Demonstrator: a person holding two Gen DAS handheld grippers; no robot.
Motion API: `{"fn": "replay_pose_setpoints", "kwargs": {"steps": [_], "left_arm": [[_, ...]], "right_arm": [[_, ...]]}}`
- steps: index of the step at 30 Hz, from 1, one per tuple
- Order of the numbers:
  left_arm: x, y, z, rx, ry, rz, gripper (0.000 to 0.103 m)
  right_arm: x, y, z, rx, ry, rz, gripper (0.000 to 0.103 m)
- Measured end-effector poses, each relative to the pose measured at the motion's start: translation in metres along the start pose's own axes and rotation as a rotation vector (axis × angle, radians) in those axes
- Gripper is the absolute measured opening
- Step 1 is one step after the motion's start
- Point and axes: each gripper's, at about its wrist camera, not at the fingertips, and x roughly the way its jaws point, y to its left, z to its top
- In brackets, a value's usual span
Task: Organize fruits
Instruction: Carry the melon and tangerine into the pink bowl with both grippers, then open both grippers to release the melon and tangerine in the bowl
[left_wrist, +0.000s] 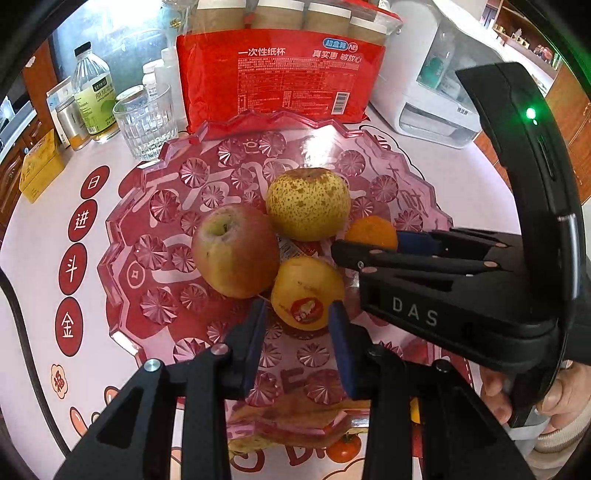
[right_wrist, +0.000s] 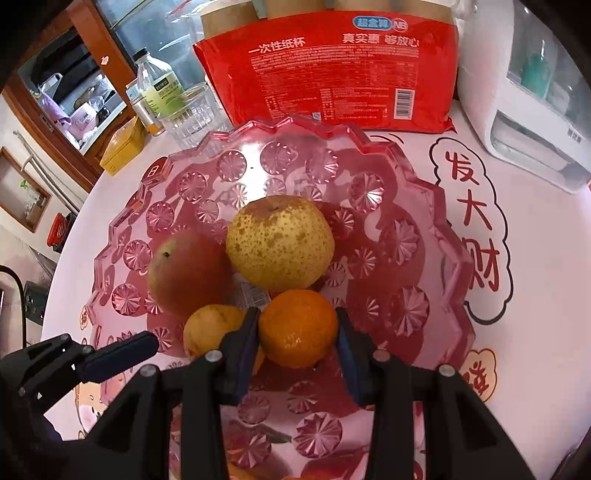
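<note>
Pink plastic fruit tray (left_wrist: 122, 236) on counter (left_wrist: 33, 258) holds apple (left_wrist: 234, 251), speckled pear (left_wrist: 308, 203), yellow fruit (left_wrist: 306, 291), orange (right_wrist: 297, 326). Left tongs (left_wrist: 297, 314) at lower centre pinch yellow fruit; right tongs (right_wrist: 295, 328) at lower centre pinch orange, both fruits in tray.

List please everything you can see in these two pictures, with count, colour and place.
plate: 1, pink, table middle
apple: 1, red-green, on plate
pear: 1, speckled yellow, on plate behind apple
yellow fruit: 1, red sticker, between left pads
orange: 1, between right pads
red bag: 1, behind plate
glass: 1, clear, left of bag
bottle: 1, clear, yellow liquid, left of glass
yellow box: 1, table's left edge
white machine: 1, right of bag
left hand-held gripper: 1, black, shut on yellow fruit
right hand-held gripper: 1, black, shut on orange
hand: 1, holds right hand-held gripper
</note>
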Motion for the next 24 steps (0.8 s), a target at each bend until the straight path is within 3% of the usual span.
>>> {"fn": "replay_pose_setpoints", "kwargs": {"steps": [9,11,13,15,21,24], "left_arm": [[0.004,-0.001,-0.007,-0.009,0.013,0.026,0.035],[0.005,0.000,-0.008,-0.013,0.013,0.037,0.042],[0.005,0.002,-0.009,-0.023,0.008,0.055,0.069],[0.004,0.005,-0.009,-0.034,-0.009,0.065,0.077],[0.000,0.006,-0.012,-0.033,-0.017,0.071,0.083],[-0.006,0.004,-0.015,-0.027,-0.027,0.076,0.084]], "right_arm": [[0.011,0.012,0.000,-0.077,-0.023,-0.068,0.041],[0.011,0.011,0.000,-0.074,-0.033,-0.055,0.043],[0.010,0.011,0.000,-0.080,-0.042,-0.042,0.044],[0.009,0.011,-0.001,-0.090,-0.049,-0.039,0.044],[-0.003,0.007,-0.007,-0.065,-0.099,0.030,0.052],[-0.010,0.005,-0.009,-0.046,-0.110,0.053,0.067]]}}
